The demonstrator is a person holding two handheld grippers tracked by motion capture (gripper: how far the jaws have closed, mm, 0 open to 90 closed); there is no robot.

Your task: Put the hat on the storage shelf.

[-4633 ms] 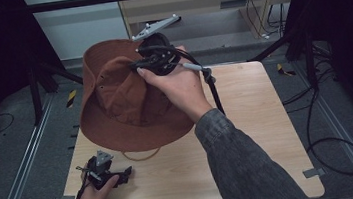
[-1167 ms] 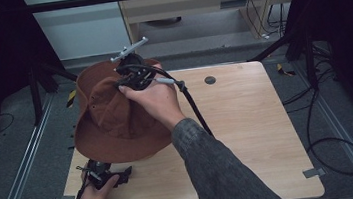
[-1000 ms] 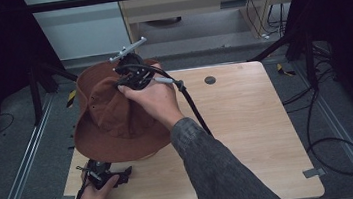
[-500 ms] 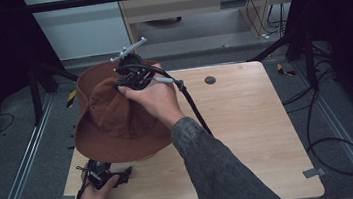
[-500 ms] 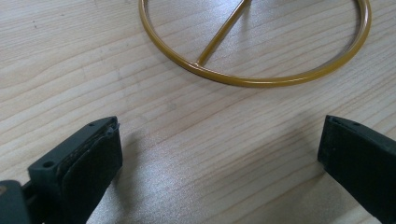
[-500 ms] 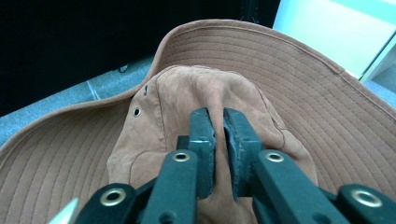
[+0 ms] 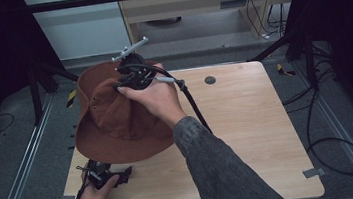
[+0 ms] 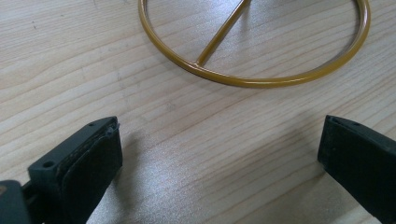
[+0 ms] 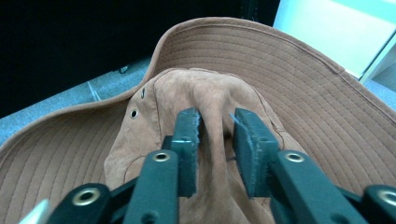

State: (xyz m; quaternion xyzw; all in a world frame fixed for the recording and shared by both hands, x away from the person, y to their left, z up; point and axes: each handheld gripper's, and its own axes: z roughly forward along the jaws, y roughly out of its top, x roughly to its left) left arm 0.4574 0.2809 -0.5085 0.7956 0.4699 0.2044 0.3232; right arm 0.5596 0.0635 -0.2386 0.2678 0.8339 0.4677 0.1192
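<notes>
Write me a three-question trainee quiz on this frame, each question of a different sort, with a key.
1. True or false: the right gripper pinches a fold of the hat's crown.
2. Which describes the left gripper? A) open, nothing between its jaws B) shut on the hat C) shut on the ring
3. Fill in: a yellow metal ____ lies on the table ahead of the left gripper.

Key: 1 true; 2 A; 3 ring.

One brown hat point(image 7: 116, 121), one yellow wire ring point(image 8: 254, 79), two tools, left point(image 7: 103, 174) and right point(image 9: 215, 135), on one table point(image 7: 247, 121)
</notes>
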